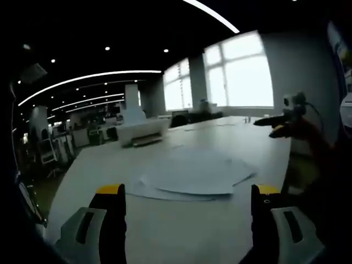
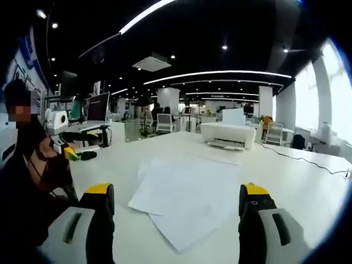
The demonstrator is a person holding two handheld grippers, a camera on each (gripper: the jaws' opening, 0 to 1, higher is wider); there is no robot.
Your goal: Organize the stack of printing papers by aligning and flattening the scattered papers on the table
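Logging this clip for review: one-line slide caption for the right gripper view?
Open right tool poised above fanned, misaligned paper sheets on a white table, printer behind.

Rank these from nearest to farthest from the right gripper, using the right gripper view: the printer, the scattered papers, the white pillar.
1. Scattered papers, on the table just ahead of the jaws.
2. Printer, farther along the table, toward the right.
3. White pillar, beyond the table, deep in the office.
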